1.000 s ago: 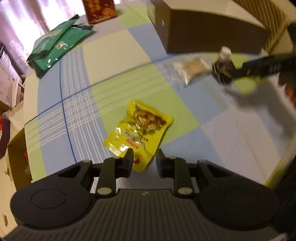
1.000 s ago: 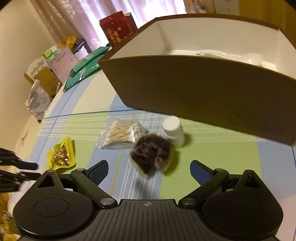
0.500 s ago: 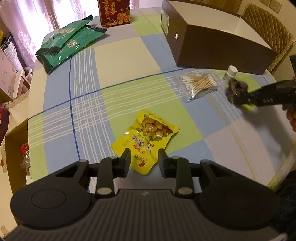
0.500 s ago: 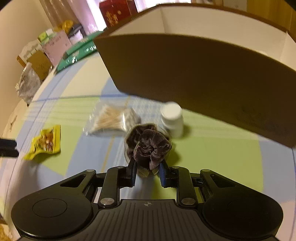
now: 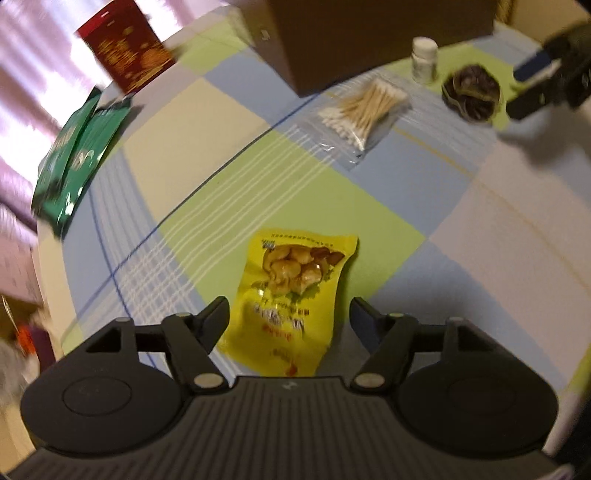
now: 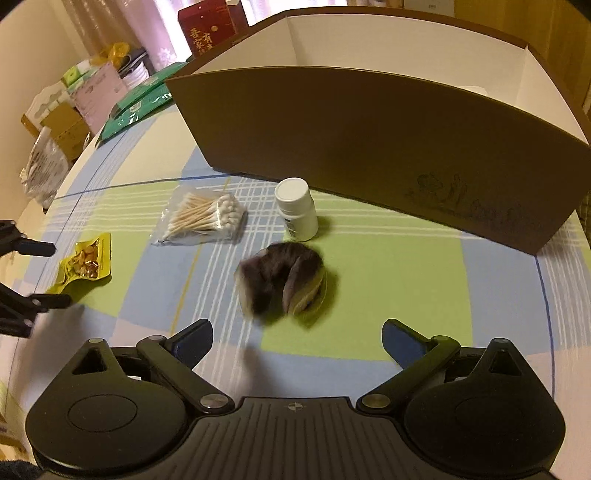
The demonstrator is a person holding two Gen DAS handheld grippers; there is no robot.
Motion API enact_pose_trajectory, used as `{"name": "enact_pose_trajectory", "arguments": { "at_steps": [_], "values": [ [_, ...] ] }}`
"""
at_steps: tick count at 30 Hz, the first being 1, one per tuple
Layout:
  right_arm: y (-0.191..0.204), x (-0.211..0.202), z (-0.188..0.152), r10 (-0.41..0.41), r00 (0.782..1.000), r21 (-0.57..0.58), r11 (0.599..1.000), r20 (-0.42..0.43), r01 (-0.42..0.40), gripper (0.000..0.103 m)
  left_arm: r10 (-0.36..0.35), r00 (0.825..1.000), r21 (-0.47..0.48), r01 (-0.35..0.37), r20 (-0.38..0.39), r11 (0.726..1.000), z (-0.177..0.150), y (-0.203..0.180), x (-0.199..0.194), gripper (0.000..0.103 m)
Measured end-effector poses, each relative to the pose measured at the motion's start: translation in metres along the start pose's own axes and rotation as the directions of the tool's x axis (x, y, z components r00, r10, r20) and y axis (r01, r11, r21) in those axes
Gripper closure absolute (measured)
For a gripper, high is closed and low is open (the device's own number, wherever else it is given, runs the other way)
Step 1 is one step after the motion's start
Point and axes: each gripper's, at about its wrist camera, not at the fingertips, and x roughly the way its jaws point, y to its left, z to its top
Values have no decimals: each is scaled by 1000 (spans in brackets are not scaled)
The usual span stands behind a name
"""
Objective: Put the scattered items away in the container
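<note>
Both jaws have just been opening: the left gripper (image 5: pixel 289 314) straddles the flat yellow snack pouch (image 5: pixel 295 295) at lower centre, while the right gripper (image 6: pixel 297 338), empty, hangs over the dark velvet scrunchie (image 6: pixel 282 282) lying mid-frame before the brown cardboard box (image 6: pixel 369 147)

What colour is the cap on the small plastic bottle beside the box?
White, like the small plastic bottle itself; the right wrist view shows it best.

A home: checked tablecloth (image 6: pixel 388 295), curtains (image 6: pixel 110 22), stacked boxes (image 6: pixel 62 125).
</note>
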Motion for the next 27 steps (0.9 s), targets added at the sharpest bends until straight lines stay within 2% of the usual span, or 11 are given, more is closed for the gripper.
{"name": "enact_pose_trajectory", "arguments": {
  "at_steps": [5,7,8,11,13,15,17,19,23,25,27],
  "values": [
    [2,-2,0,-4,1000,8,1000,15,4,0,-74,997,-16,74,27,997,7,11,11,43],
    [2,-4,0,-6,1000,8,1000,23,5,0,-159,987,-68,161,31,985,7,25,15,53],
    [2,-4,0,-5,1000,9,1000,29,5,0,-192,981,-104,194,29,975,6,33,16,52],
    [3,-6,3,-3,999,10,1000,39,3,0,-192,981,-107,192,12,976,4,36,14,55],
    [4,-6,5,-4,999,8,1000,45,3,0,-178,984,-120,176,-3,977,5,36,10,61],
    [5,-6,6,0,999,5,1000,48,-1,0,-207,978,-194,203,1,960,5,44,6,65],
    [6,-5,8,8,999,0,1000,52,-8,0,-248,968,-301,244,25,922,4,56,5,66],
    [8,-3,10,13,999,-9,1000,53,-13,0,-245,969,-379,240,34,894,2,62,8,66],
    [16,3,16,12,998,-43,999,60,-10,0,-175,985,-280,170,7,945,9,45,7,63],
    [18,6,20,9,997,-54,999,71,-5,0,-161,987,-236,157,4,959,10,36,11,59],
    [20,10,24,6,997,-57,998,77,-2,1,-156,987,-233,158,25,960,9,35,15,58]
  ]
}}
